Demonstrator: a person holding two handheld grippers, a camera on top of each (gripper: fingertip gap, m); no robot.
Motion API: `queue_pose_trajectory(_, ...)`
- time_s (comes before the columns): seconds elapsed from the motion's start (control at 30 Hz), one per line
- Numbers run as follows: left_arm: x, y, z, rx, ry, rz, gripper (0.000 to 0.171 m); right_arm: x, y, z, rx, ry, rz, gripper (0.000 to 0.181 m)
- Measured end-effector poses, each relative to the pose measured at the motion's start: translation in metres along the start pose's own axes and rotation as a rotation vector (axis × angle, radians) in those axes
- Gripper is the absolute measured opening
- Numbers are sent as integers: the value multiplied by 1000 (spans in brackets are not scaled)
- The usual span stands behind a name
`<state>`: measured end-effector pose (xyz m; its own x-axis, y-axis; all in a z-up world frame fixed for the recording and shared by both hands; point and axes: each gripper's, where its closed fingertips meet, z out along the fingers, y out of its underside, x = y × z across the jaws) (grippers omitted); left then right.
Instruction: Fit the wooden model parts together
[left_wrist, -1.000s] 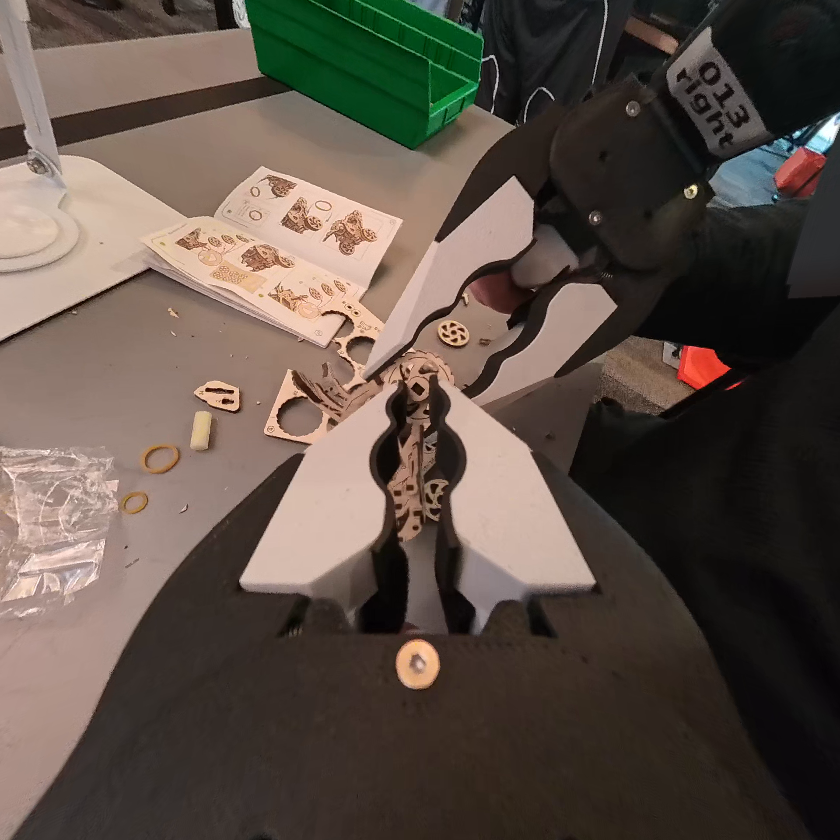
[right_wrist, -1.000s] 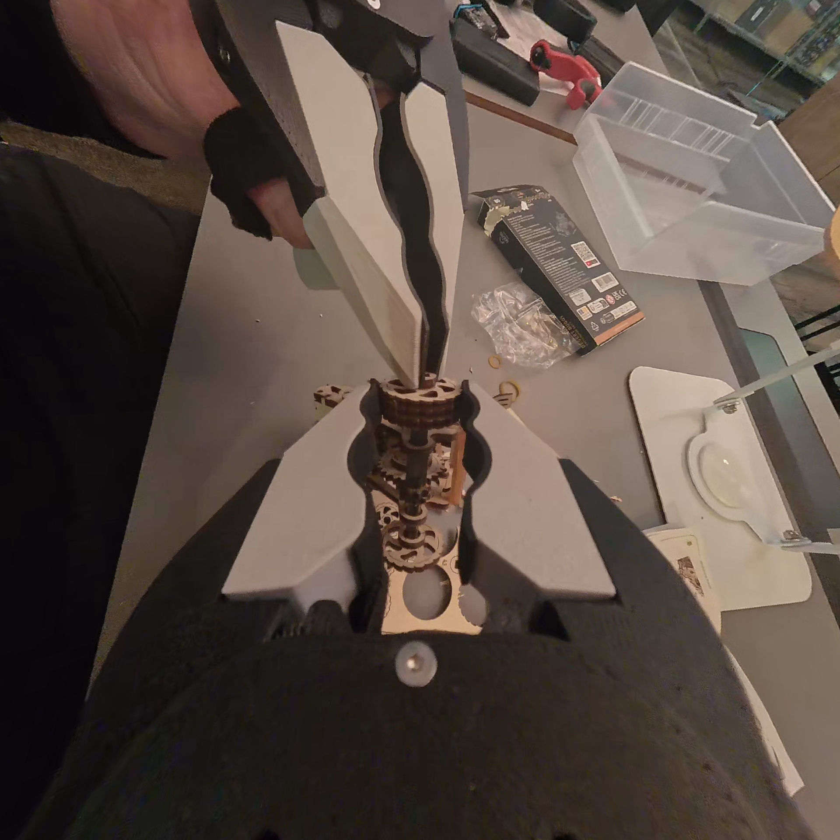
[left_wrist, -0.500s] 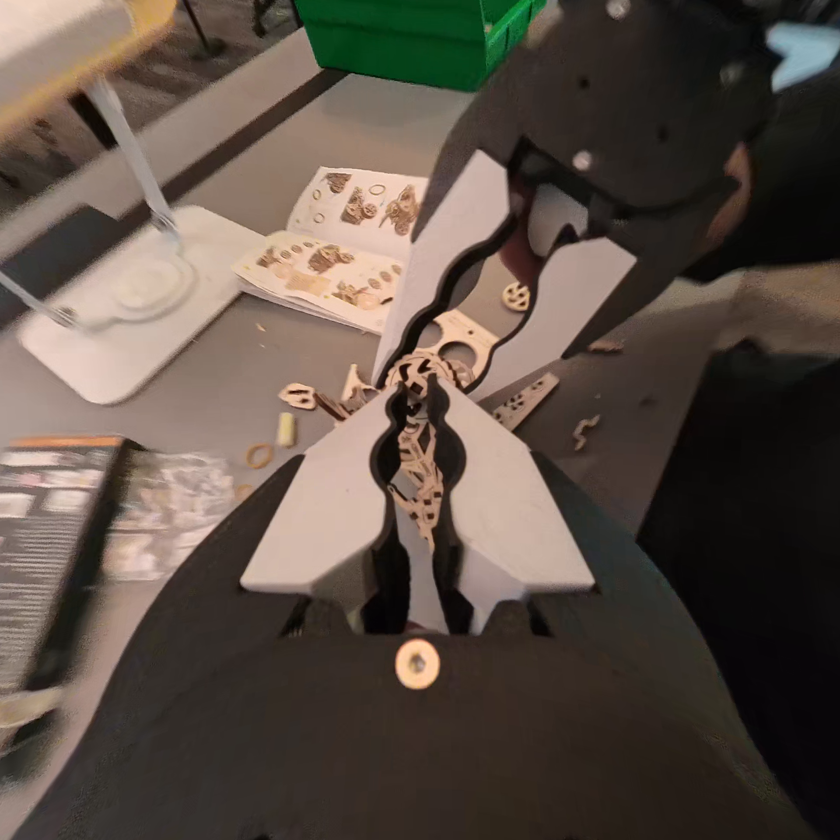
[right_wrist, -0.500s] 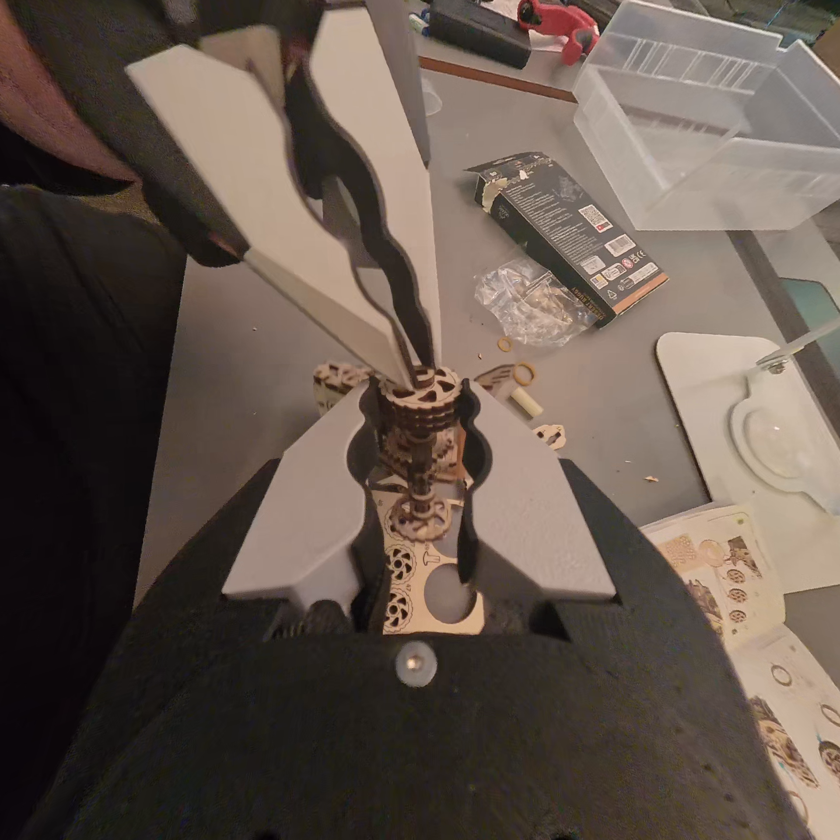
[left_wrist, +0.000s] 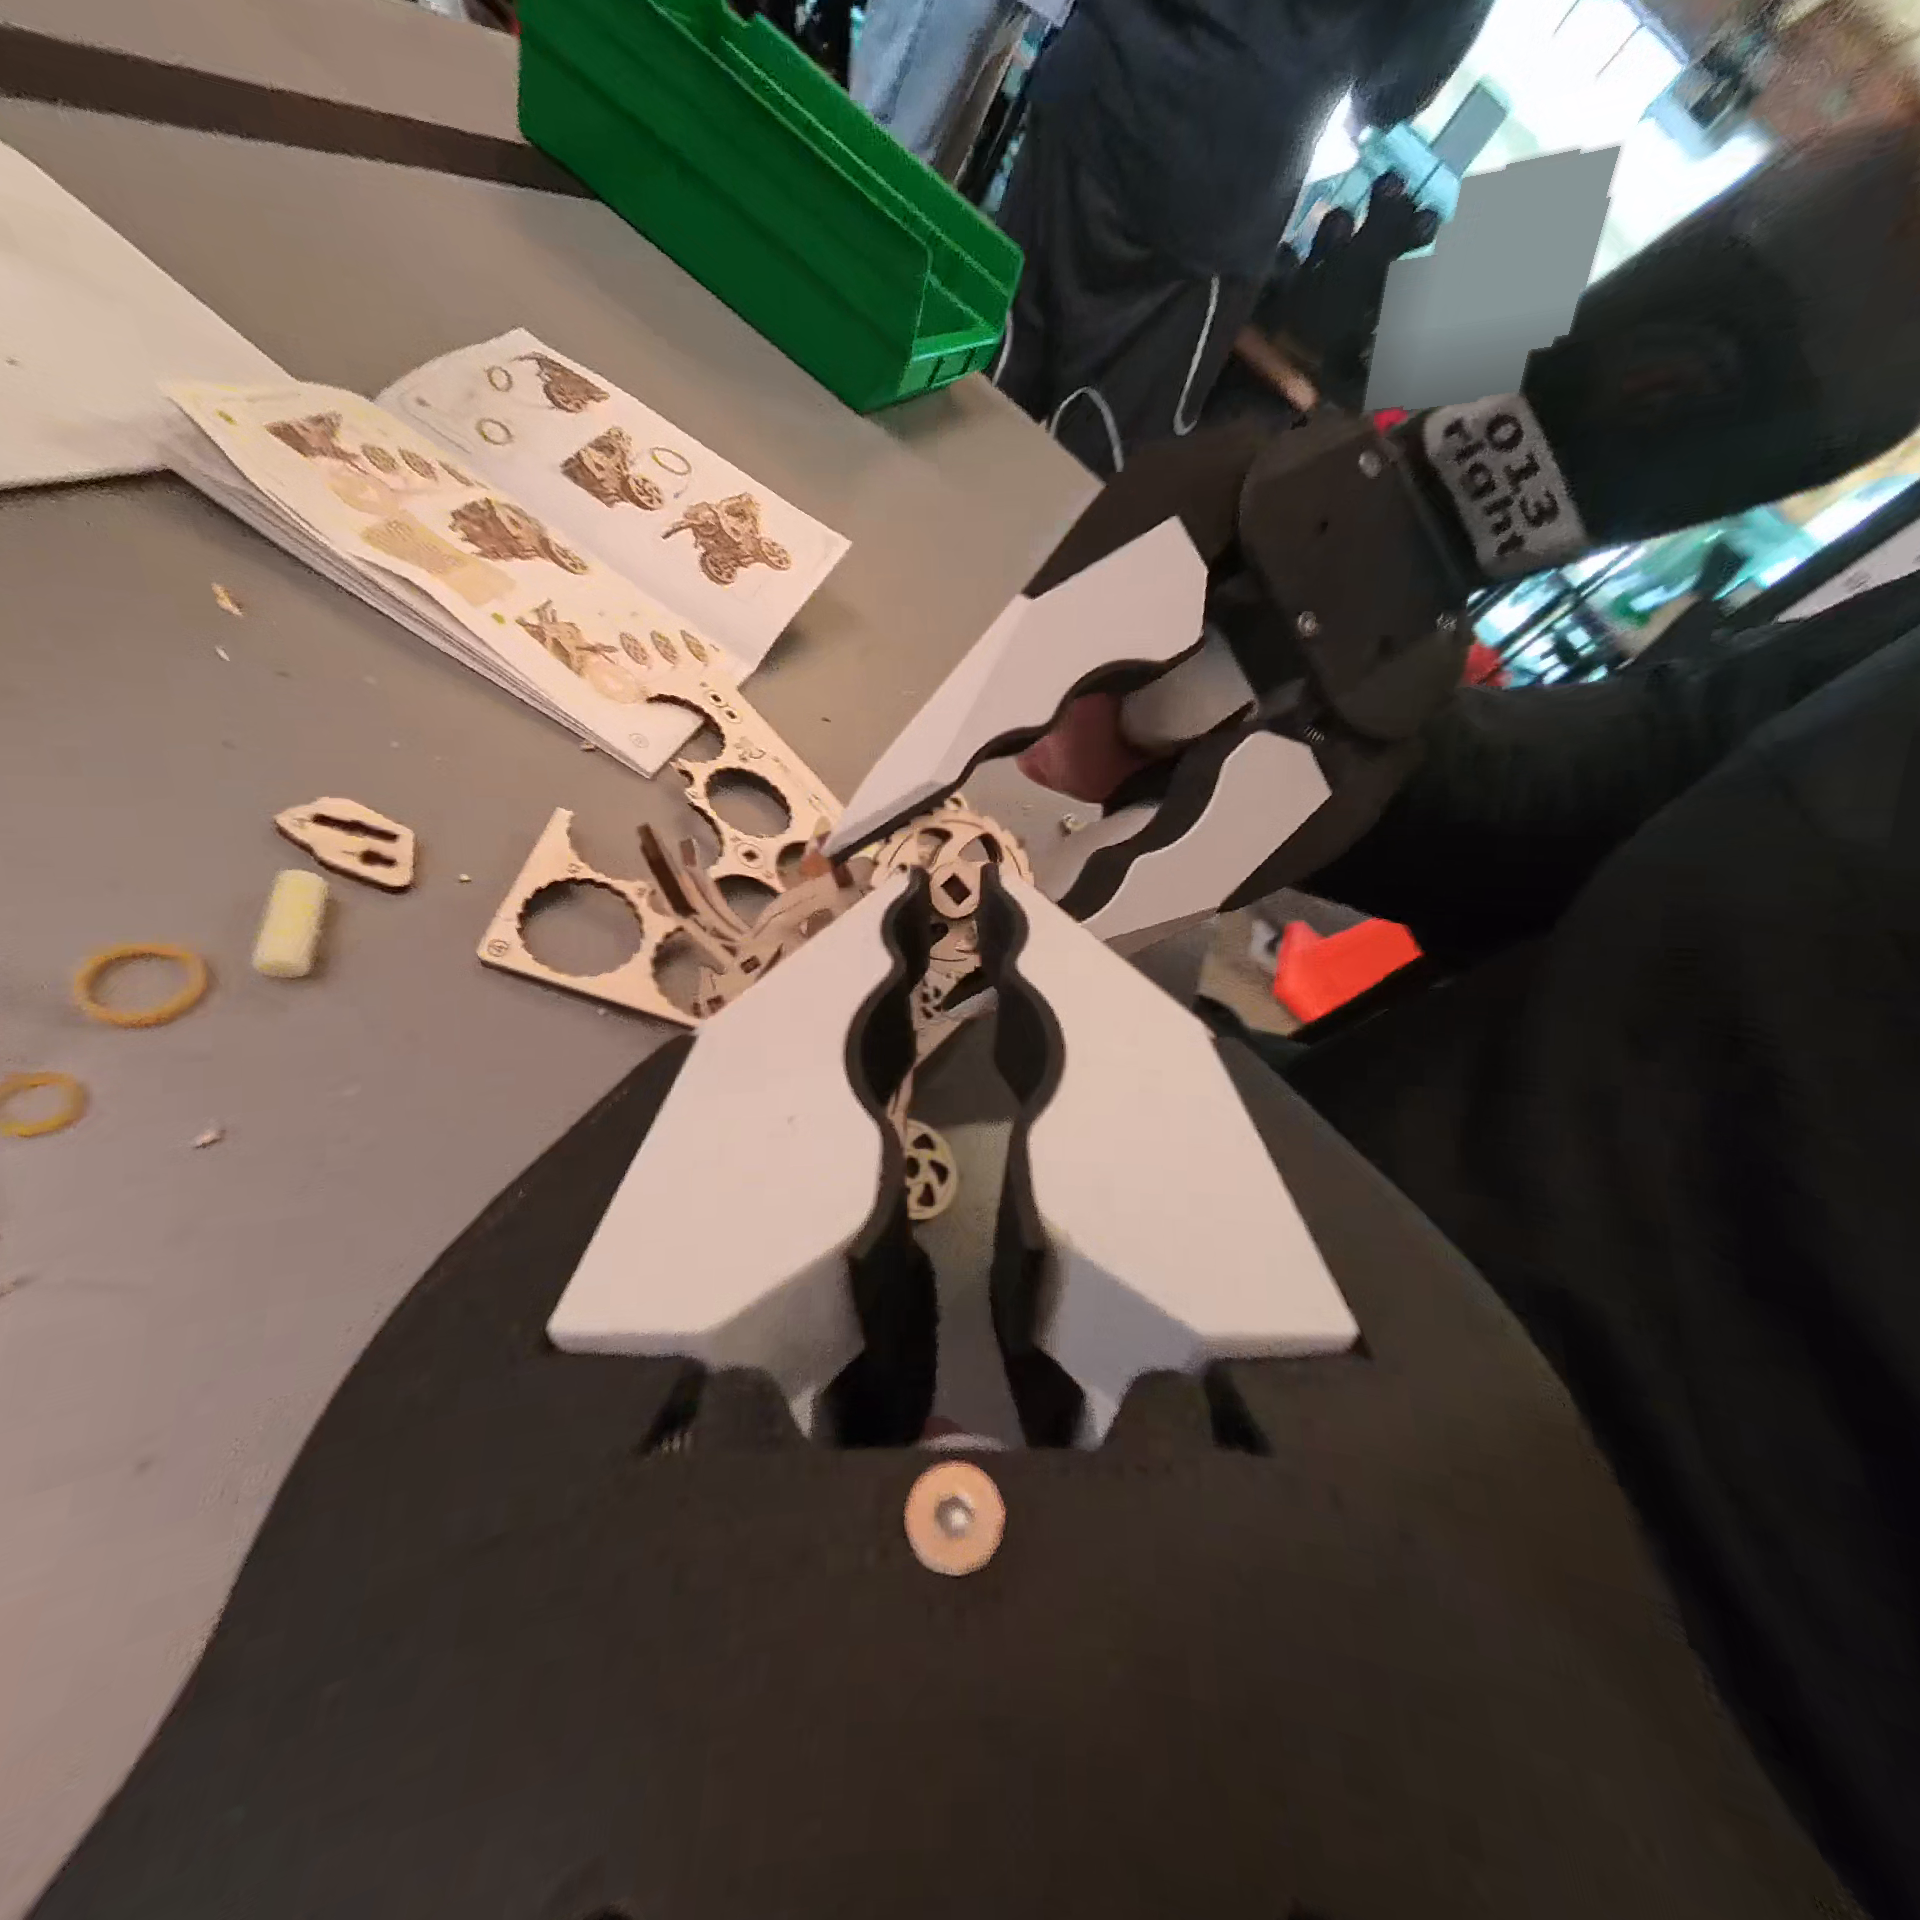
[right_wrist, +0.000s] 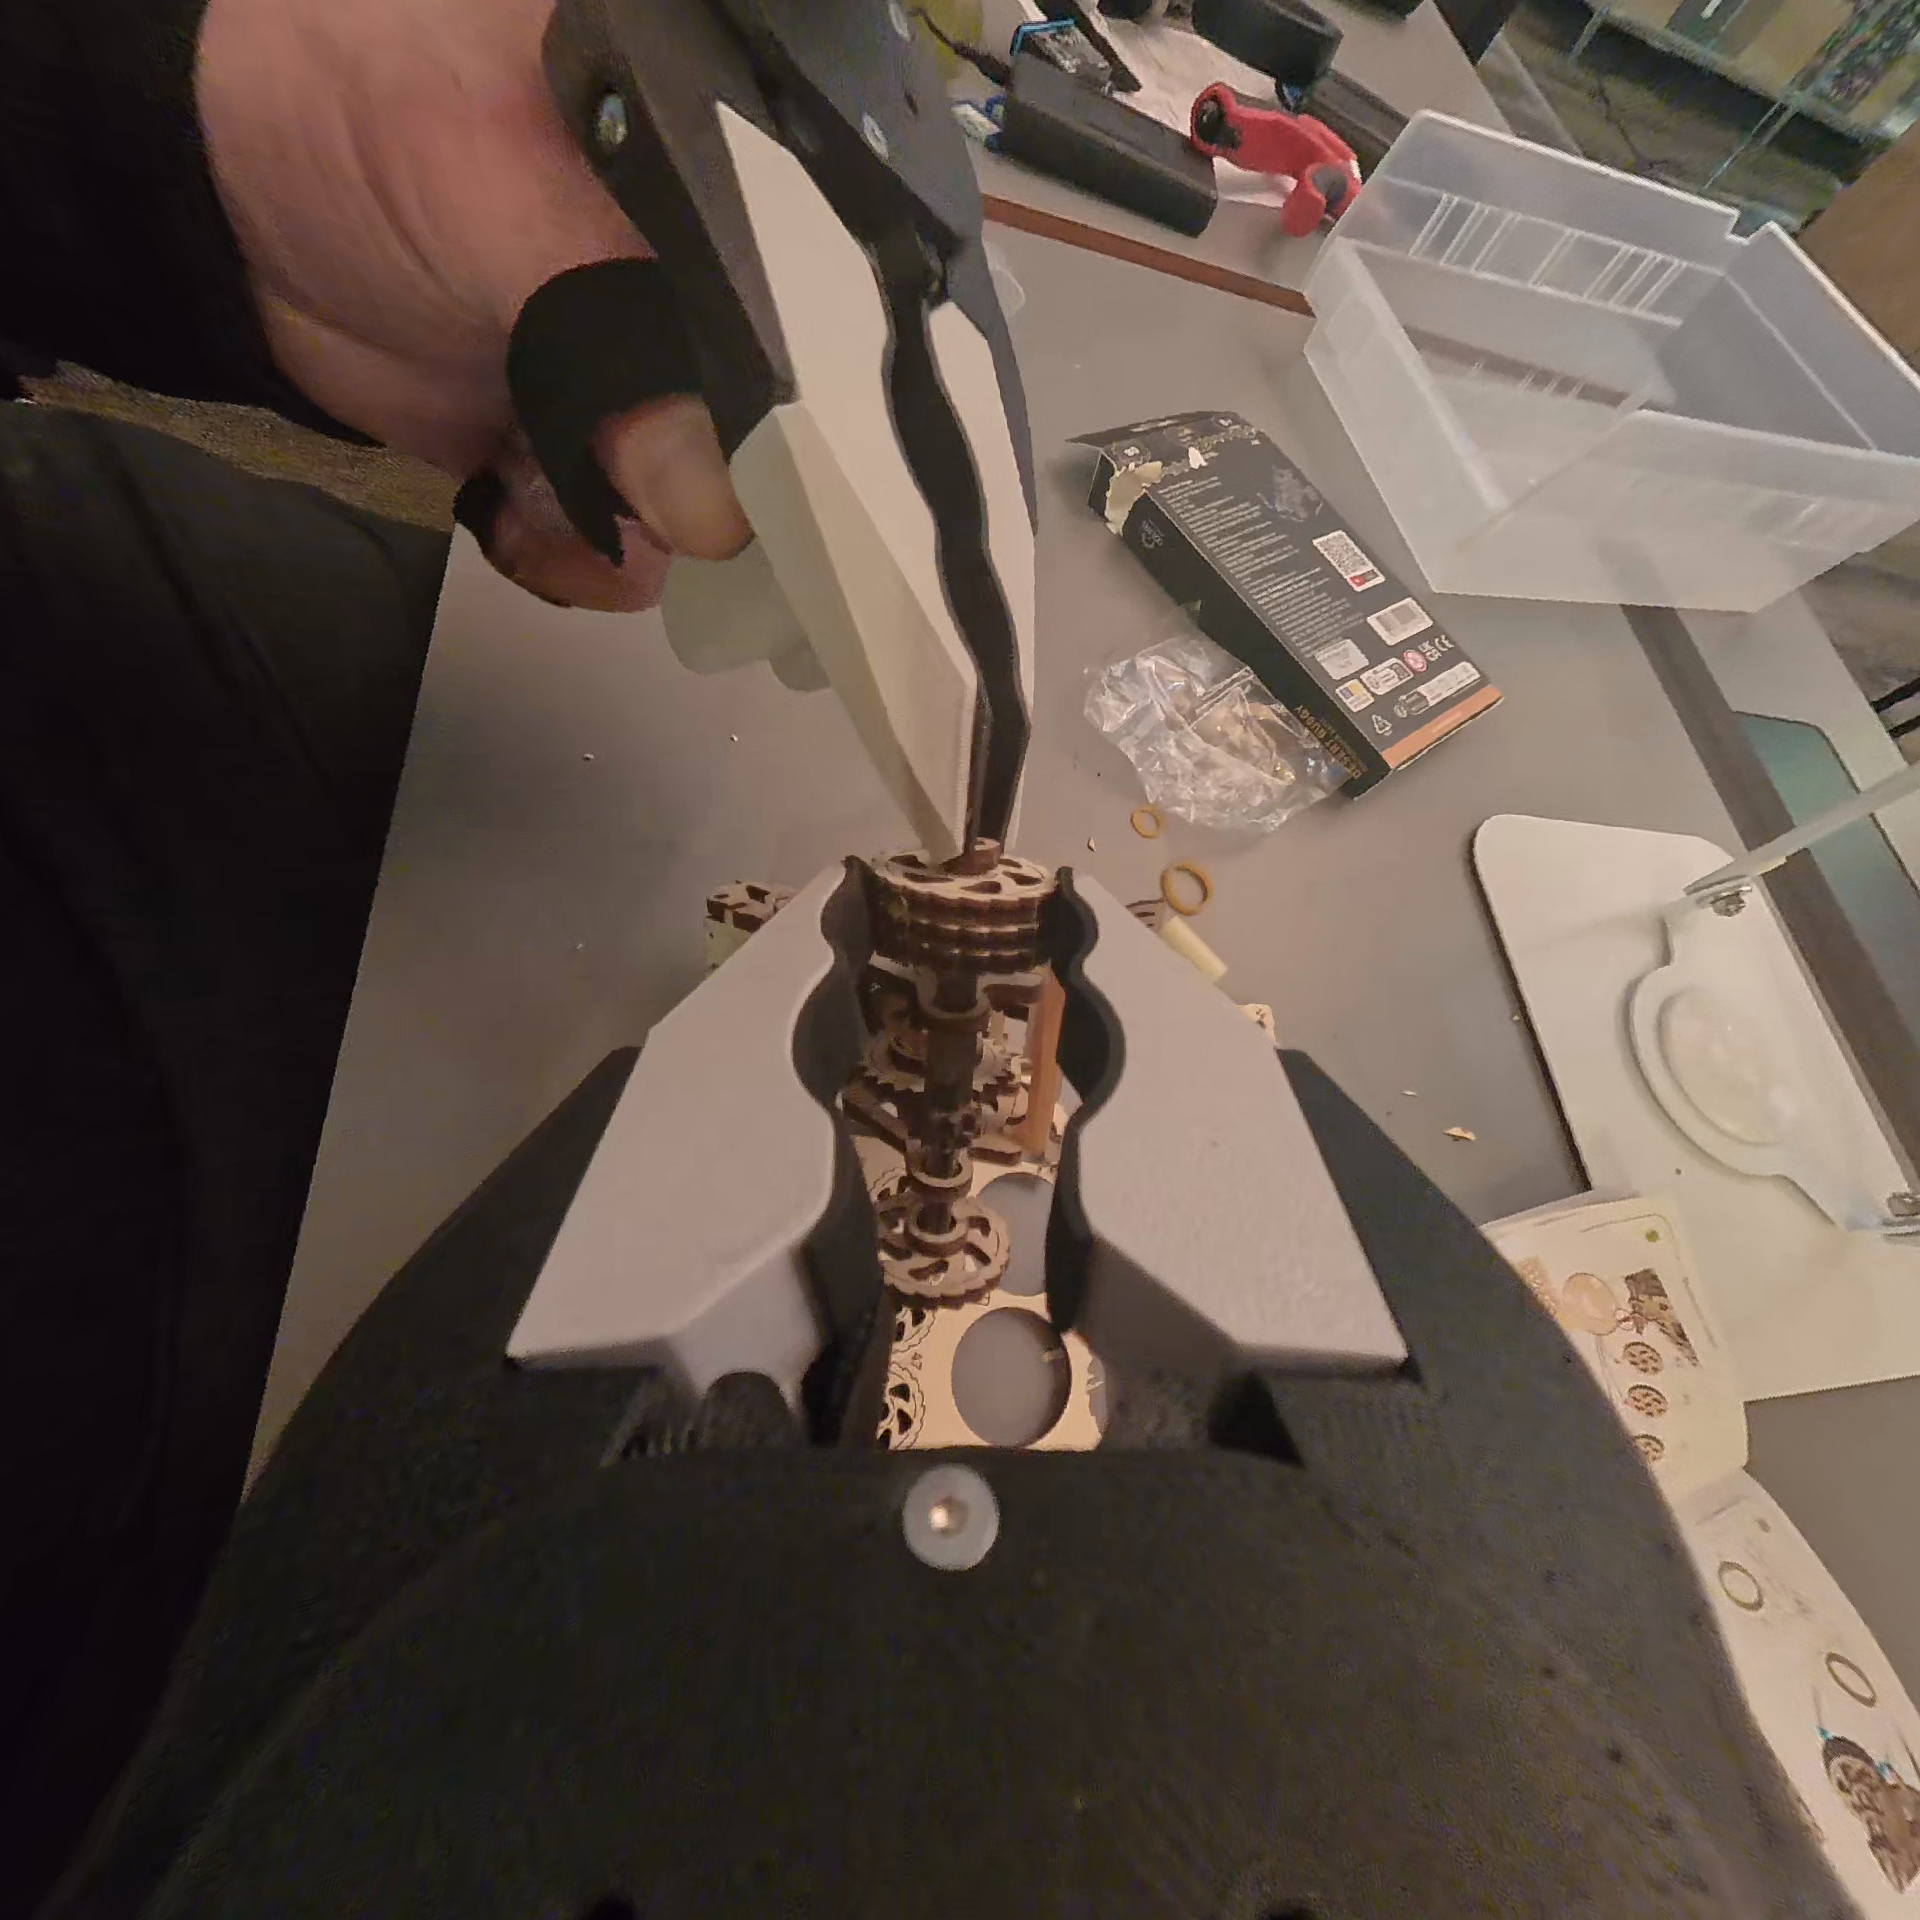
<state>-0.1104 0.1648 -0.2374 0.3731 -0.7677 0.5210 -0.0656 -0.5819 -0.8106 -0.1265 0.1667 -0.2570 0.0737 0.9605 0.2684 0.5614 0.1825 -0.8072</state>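
The right gripper (right_wrist: 956, 894) is clamped on the wooden model (right_wrist: 951, 1091), a small stack of gear wheels threaded on a dark shaft, its fingertips pressing the sides of the top gear pack. The model is held in the air just above a punched-out wooden sheet (right_wrist: 1023, 1382) lying on the grey table (right_wrist: 582, 831).

The left gripper (left_wrist: 954, 888) comes in from above in the right wrist view, its fingers drawn nearly together on the dark shaft end poking out of the top gear. In its own view the tips pinch at the square hub of that gear.

By the look of it, the model is light, stiff and brittle: thin laser-cut plywood with fine teeth that could snap under a hard squeeze or a twist. The safest hold is probably across the thick gear stack or on the shaft, never on single teeth or thin side struts.

Farther out on the table lie an open instruction booklet (left_wrist: 499, 520), two rubber bands (left_wrist: 140, 982), a small pale wax stick (left_wrist: 291, 920), a crumpled plastic bag (right_wrist: 1195, 727) and the dark kit box (right_wrist: 1288, 592). Farthest stand a clear plastic bin (right_wrist: 1621, 395) and a green bin (left_wrist: 769, 197).
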Motion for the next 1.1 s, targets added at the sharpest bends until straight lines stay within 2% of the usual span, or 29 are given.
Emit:
queue_pose_trajectory(0.1, -2, 2, 2, 9, 4, -19, 6, 0, 3, 1, -15, 1, -13, 32)
queue_pose_trajectory(0.23, -4, 4, 4, -118, -188, 328, 6, 0, 6, 3, -25, -8, 35, 32)
queue_pose_trajectory(0.33, -6, 7, 4, -157, -311, 497, 6, 0, 9, 6, -37, -10, 49, 32)
queue_pose_trajectory(0.4, -6, 8, 5, -157, -339, 545, 6, -1, 9, 5, -32, -15, 44, 32)
queue_pose_trajectory(0.57, -5, 5, 3, -73, -146, 216, 6, 2, 6, 3, -21, 25, -23, 32)
queue_pose_trajectory(0.67, -4, 4, 4, -55, -120, 184, 6, 1, 6, 2, -14, 19, -10, 32)
queue_pose_trajectory(0.7, -4, 5, 4, -57, -149, 229, 6, 2, 6, 3, -21, 18, -3, 32)
queue_pose_trajectory(0.83, -6, 9, 5, -223, -381, 687, 6, -2, 10, 6, -24, -17, 57, 32)
queue_pose_trajectory(0.87, -7, 9, 4, -231, -410, 728, 6, -2, 10, 6, -20, -21, 67, 32)
queue_pose_trajectory(0.9, -7, 8, 3, -227, -422, 730, 6, -1, 9, 7, -15, -22, 70, 32)
queue_pose_trajectory(0.97, -8, 7, 2, -190, -393, 629, 6, 0, 8, 7, -15, -3, 57, 33)
queue_pose_trajectory(1.1, -6, 6, 2, -83, -118, 177, 6, 0, 7, 4, -14, 26, -22, 32)
